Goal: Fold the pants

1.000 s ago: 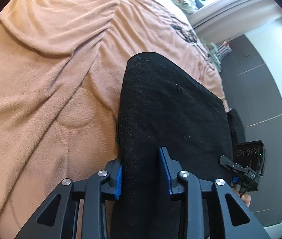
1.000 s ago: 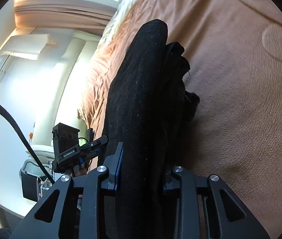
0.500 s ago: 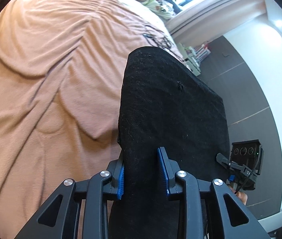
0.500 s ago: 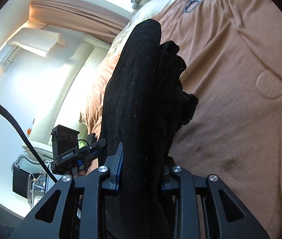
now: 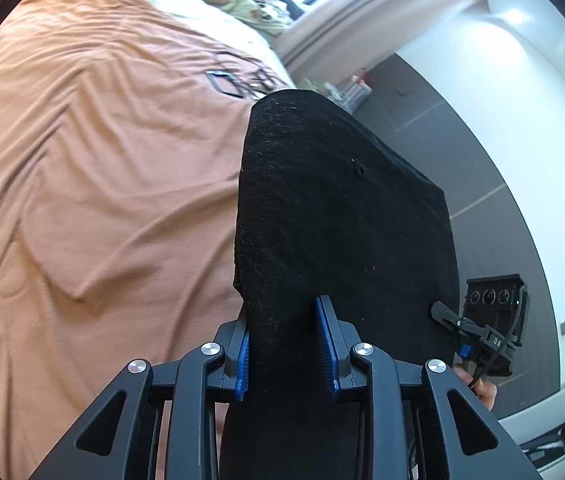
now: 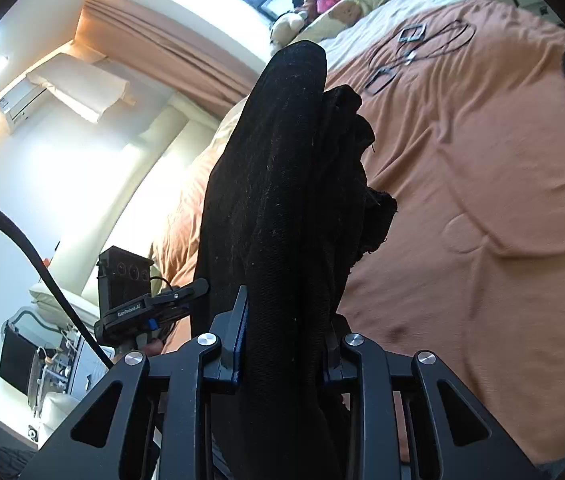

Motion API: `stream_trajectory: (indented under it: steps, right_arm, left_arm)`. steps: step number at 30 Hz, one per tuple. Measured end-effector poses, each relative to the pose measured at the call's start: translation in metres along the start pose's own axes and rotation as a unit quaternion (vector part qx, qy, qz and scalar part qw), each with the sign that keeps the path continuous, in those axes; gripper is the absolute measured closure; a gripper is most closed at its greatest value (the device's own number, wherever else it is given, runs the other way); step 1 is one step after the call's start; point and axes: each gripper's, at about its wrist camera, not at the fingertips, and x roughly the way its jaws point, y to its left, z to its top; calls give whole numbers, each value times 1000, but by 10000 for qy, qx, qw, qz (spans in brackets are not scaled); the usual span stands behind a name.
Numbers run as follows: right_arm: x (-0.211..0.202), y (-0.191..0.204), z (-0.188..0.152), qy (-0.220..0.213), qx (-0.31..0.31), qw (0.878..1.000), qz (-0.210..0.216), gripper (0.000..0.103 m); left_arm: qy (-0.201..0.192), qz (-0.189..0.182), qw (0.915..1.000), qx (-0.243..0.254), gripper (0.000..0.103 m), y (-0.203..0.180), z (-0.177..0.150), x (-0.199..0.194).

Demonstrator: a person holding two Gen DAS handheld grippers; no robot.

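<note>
The black knit pants (image 5: 342,216) hang off the orange bedspread (image 5: 94,184) — each edge pinched by the left gripper (image 5: 284,344) and right gripper (image 6: 282,340), clamped tight, presumably keeping the fabric taut for folding.

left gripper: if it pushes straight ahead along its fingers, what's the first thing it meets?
The black pants that the left gripper already pinches; they fill the line ahead. Past them probably the orange bedspread, though depth is unclear.
</note>
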Motion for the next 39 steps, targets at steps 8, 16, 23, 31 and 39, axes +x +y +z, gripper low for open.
stream_trajectory:
  steps: [8,16,23,31,39]
  right_arm:
    - [-58,-13,9,-238,-84,9995,-196,79]
    - [-135,-21,21,-421,-216,9979,-451,79]
    - [-191,-25,32,-513,-290,9962,-641,79]
    - [-247,-35,46,-642,-408,9933,-866,79]
    - [-273,-53,56,-472,-356,9928,-1039,79]
  left_arm:
    - [96,-295,9991,294,73,-56,9,39]
    - [245,-590,9965,542,73,-108,20,90]
    - [356,-751,9929,846,73,-165,22,132]
    - [461,-963,9883,1091,73,-219,30,185]
    - [663,-1175,9854,1041,73,-248,31,248]
